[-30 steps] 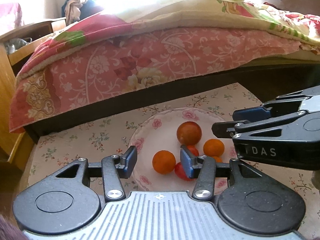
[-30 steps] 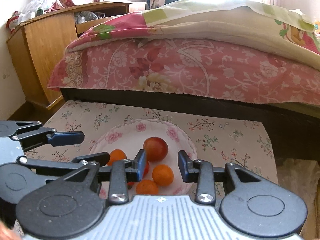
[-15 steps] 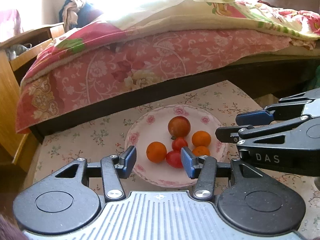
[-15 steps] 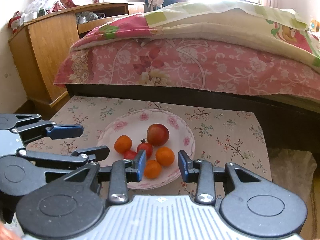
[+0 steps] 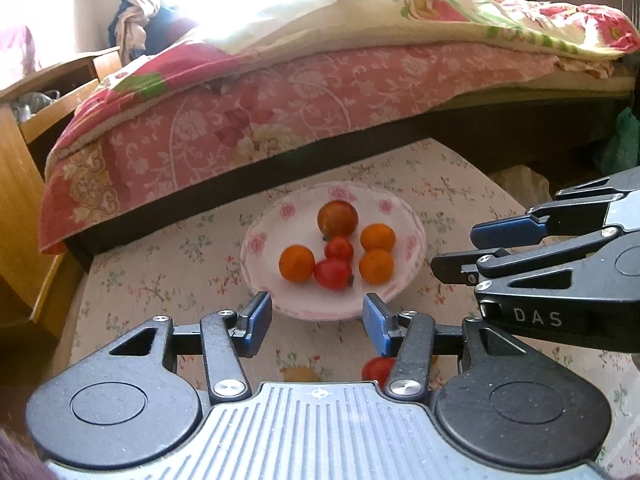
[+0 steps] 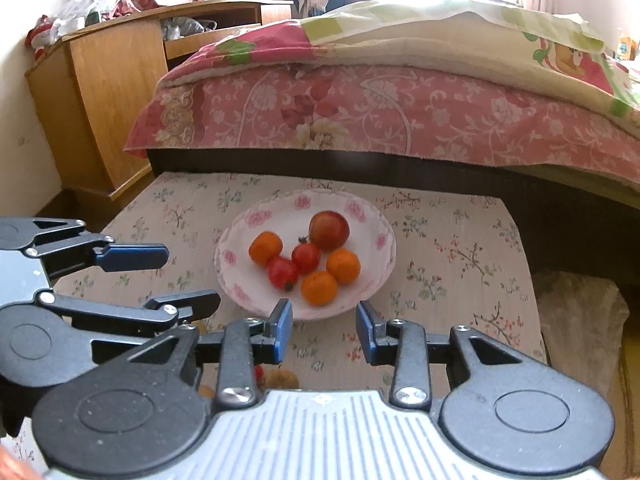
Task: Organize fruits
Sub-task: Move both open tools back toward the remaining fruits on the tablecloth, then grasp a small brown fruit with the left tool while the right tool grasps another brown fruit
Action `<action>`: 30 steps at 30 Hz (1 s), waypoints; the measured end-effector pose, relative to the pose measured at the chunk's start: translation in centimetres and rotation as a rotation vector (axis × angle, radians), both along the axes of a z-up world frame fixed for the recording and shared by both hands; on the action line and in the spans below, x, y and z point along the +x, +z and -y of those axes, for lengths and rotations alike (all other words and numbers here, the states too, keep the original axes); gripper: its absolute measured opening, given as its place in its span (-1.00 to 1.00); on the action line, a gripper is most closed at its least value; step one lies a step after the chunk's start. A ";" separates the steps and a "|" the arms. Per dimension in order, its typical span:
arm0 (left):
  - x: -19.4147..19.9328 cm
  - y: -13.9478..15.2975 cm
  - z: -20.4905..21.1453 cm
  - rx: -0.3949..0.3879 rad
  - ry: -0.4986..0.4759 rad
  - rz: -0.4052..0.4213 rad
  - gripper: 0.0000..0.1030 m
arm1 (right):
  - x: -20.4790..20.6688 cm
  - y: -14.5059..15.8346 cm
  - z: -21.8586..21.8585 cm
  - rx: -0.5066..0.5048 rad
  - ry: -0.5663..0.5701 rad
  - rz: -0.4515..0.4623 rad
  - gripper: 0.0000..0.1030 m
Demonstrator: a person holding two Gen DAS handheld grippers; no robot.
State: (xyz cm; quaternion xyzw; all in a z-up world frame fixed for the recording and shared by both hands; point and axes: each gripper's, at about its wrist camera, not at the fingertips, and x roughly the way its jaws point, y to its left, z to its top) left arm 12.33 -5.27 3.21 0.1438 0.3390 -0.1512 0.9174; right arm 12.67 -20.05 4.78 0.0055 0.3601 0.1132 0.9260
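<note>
Six fruits sit on the plate [image 5: 400, 292] ahead of my claws. Both the left claw [image 5: 318, 320] and right claw [image 6: 324, 330] are released, empty. At least one tomato [image 5: 376, 369] lies loose under the left claw, so I judge the job nearly done.

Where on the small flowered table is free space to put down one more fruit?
Bare cloth lies right of the plate, toward the table edge, and behind it by the bed. The plate's middle is crowded; near the grippers, loose fruit sits.
</note>
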 end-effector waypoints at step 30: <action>-4.1 -4.7 -3.2 0.059 -0.044 -0.177 0.23 | -2.5 -4.9 -1.9 -0.070 0.136 -0.201 -0.28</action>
